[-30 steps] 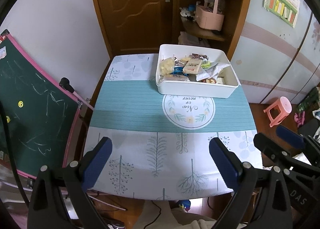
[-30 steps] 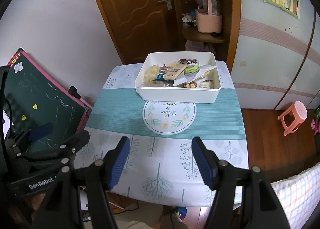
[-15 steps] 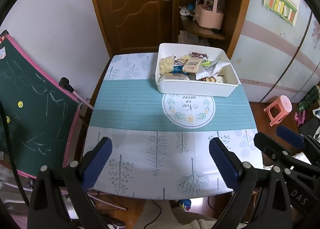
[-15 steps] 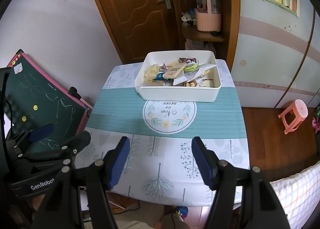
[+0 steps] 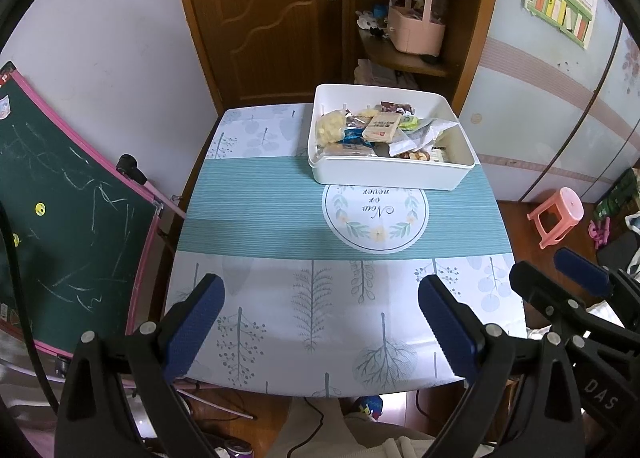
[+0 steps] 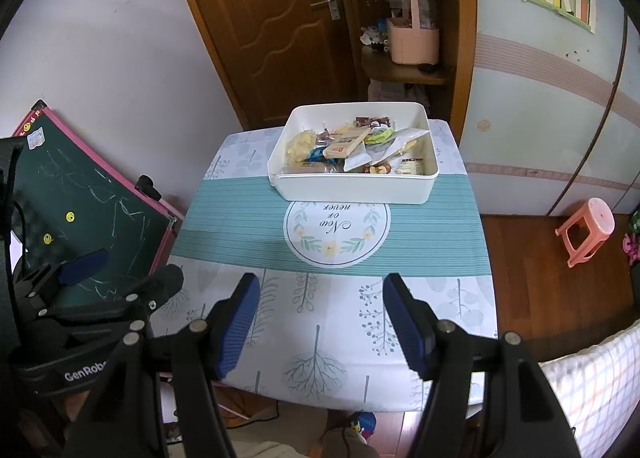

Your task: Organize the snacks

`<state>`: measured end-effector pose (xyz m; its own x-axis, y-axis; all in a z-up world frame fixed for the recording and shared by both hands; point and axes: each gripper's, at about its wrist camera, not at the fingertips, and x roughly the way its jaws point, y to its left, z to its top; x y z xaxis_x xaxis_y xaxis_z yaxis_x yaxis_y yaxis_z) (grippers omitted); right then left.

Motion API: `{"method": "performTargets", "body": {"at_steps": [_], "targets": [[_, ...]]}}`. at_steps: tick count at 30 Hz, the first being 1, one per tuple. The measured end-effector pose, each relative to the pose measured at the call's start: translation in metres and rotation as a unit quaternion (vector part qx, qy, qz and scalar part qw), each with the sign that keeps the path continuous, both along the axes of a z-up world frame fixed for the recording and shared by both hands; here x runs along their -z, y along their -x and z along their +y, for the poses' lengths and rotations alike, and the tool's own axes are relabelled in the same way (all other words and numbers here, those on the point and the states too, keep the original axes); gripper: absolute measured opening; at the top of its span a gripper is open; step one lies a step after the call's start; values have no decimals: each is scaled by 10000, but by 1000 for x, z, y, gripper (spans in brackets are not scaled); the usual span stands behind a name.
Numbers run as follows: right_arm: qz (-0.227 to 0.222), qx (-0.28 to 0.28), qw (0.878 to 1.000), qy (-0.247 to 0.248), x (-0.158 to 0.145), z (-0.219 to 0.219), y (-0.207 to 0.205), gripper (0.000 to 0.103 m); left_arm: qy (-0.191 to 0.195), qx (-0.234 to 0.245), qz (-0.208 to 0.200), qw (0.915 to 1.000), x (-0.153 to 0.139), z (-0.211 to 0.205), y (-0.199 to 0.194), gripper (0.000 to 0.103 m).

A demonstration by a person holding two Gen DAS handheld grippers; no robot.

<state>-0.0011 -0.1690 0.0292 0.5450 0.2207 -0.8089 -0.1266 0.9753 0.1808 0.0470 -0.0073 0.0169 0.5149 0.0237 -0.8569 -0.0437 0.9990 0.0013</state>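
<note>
A white plastic bin (image 5: pixel 384 176) stands at the far side of the table, also in the right wrist view (image 6: pixel 352 188). It holds several snack packets (image 5: pixel 380 128), among them a tan box and a yellow bag (image 6: pixel 300 144). My left gripper (image 5: pixel 320 290) is open and empty, high above the table's near edge. My right gripper (image 6: pixel 320 290) is open and empty, also above the near edge. Each gripper shows at the side of the other's view: the right one (image 5: pixel 580 270), the left one (image 6: pixel 84 262).
The table (image 5: pixel 260 210) has a teal and white cloth with a round emblem (image 5: pixel 374 216). A green chalkboard (image 5: pixel 52 218) leans at the left. A wooden door (image 5: pixel 272 18) and shelf with a pink basket (image 5: pixel 416 28) stand behind. A pink stool (image 5: pixel 558 214) is on the floor at right.
Both views have shifted very slightly; the bin sits a touch lower in frame. Both grippers stay open and empty.
</note>
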Motion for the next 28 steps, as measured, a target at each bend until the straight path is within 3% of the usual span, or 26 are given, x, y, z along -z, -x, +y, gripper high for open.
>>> {"method": "performTargets", "body": {"at_steps": [28], "targets": [[4,8,10000,-23,1,-3,0,64,0,50,31,10000,7,3,4,97]]}}
